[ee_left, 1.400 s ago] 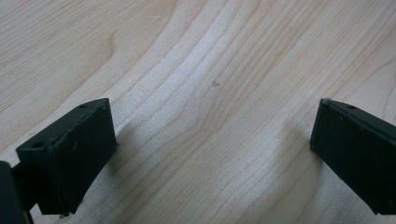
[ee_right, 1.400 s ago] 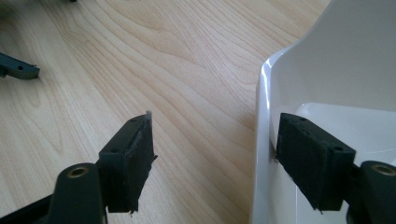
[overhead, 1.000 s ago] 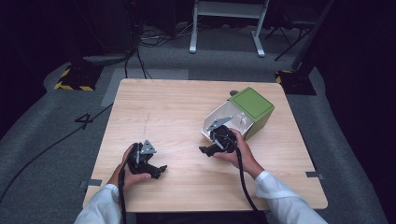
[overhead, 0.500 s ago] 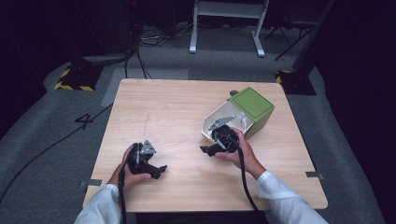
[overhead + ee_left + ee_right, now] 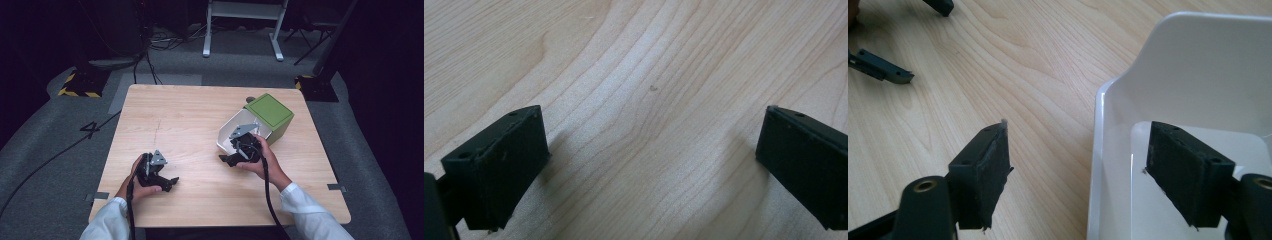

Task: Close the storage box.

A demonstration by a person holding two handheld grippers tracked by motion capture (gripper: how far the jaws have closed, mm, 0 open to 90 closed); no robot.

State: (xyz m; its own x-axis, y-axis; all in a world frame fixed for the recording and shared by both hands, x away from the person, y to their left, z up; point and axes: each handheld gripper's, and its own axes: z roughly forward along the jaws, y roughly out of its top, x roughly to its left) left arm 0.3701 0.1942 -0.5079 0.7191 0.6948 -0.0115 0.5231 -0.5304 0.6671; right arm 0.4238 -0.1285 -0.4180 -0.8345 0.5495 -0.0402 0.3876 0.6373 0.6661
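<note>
Your left tongs rest low on the surface, spread apart and empty. Farther out, your right tongs gape astride the white tray's rim, gripping nothing. Beyond sits the green box. Nothing's lifted yet; everything remains.

Only readable mark: a dark numeral "4" on the grey floor, left of the table.
</note>
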